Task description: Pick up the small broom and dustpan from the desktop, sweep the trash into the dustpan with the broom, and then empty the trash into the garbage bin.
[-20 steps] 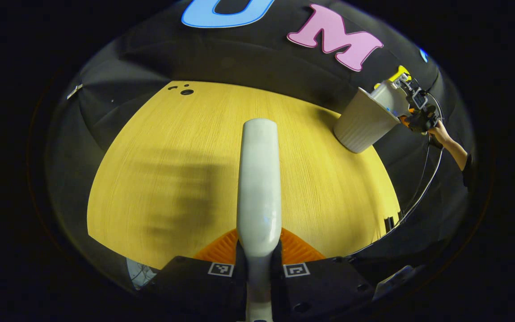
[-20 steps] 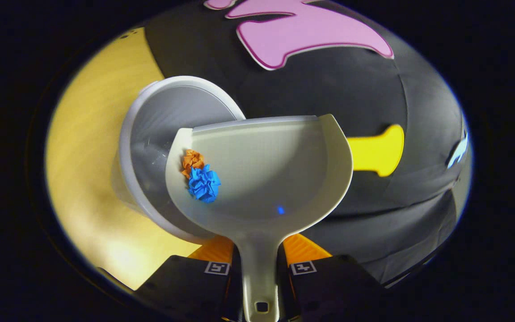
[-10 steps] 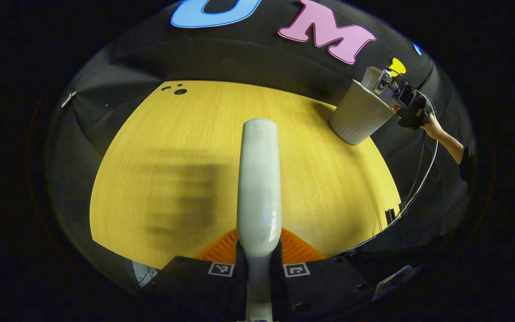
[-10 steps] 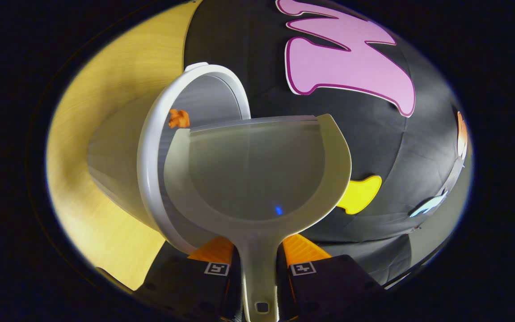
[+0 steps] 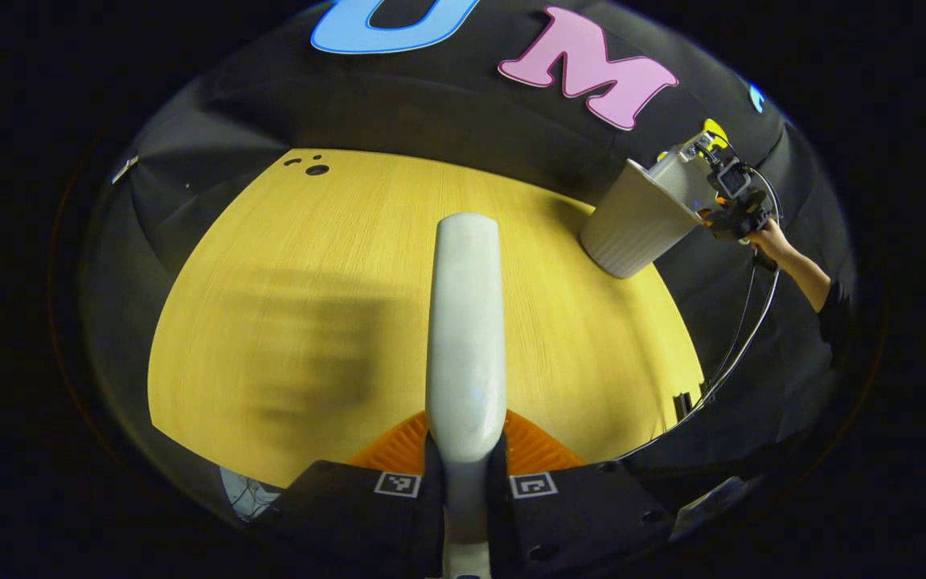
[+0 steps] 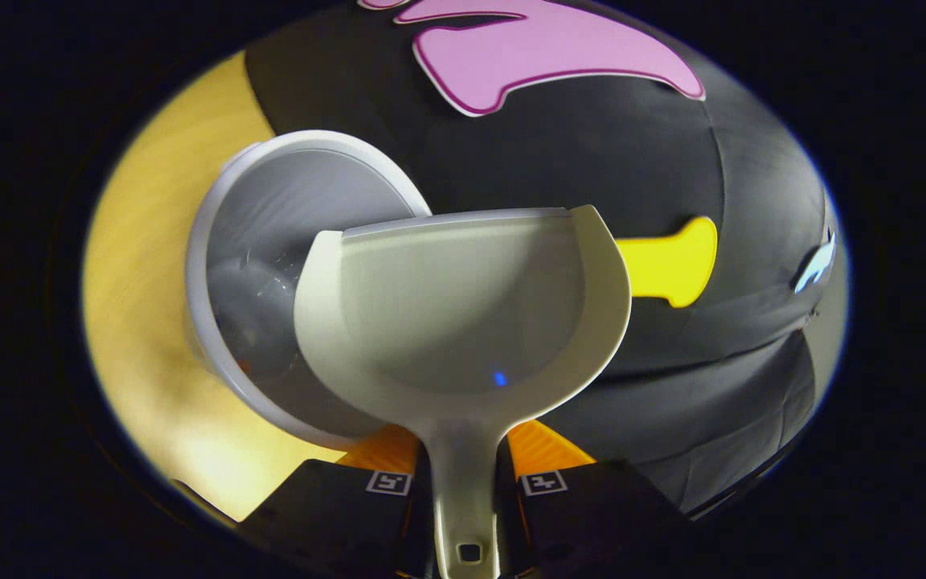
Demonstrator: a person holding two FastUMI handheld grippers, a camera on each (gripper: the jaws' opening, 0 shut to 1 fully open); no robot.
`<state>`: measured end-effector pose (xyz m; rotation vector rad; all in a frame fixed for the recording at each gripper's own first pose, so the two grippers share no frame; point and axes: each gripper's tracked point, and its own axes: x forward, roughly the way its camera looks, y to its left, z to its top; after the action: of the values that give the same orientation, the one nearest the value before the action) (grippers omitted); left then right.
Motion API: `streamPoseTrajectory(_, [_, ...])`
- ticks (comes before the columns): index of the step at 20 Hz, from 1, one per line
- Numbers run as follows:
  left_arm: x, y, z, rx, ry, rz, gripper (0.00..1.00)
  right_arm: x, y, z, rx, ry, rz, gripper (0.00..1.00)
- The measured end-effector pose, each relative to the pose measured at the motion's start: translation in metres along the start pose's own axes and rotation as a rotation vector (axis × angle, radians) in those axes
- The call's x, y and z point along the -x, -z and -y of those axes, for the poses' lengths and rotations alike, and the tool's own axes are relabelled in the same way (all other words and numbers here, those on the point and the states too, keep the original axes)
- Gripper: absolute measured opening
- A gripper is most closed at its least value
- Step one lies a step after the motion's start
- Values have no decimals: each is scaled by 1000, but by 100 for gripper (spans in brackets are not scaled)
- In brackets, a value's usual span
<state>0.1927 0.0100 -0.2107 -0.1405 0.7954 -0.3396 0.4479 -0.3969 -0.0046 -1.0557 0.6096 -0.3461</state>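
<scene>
Dustpan (image 6: 463, 314), pinched in the right hand-held gripper (image 6: 463, 482), looks emptied over the garbage bin (image 6: 270, 265); the left hand-held gripper (image 5: 465, 470) clamps the broom (image 5: 465, 322).

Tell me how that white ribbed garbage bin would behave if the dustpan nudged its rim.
The white ribbed plastic garbage bin is probably light for its size, so it would likely slide on the smooth wooden tabletop. It tapers to a narrower base, so a rim push from the cream plastic dustpan may tip it.
</scene>
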Motion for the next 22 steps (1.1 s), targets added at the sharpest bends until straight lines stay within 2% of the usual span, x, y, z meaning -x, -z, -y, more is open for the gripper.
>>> streamPoseTrajectory(3, [2,-10,6,-14,-7,21,26,13,-1,1,-166,-82,-14,35])
streamPoseTrajectory(5, [8,-20,12,-21,-2,55,26,30,-4,12,-252,-109,-11,38])
streamPoseTrajectory(6, [11,-25,15,-24,3,70,26,38,-5,16,-291,-123,-6,35])
streamPoseTrajectory(13, [34,-38,26,-99,-8,147,26,94,-33,15,-538,-260,72,35])
streamPoseTrajectory(14, [39,-39,27,-105,-11,158,27,103,-38,13,-576,-283,88,31])
streamPoseTrajectory(17, [45,-31,28,-107,-2,169,26,140,-51,0,-667,-369,123,35])
streamPoseTrajectory(22, [38,-23,28,-92,-13,179,26,196,-55,-46,-732,-507,143,34])
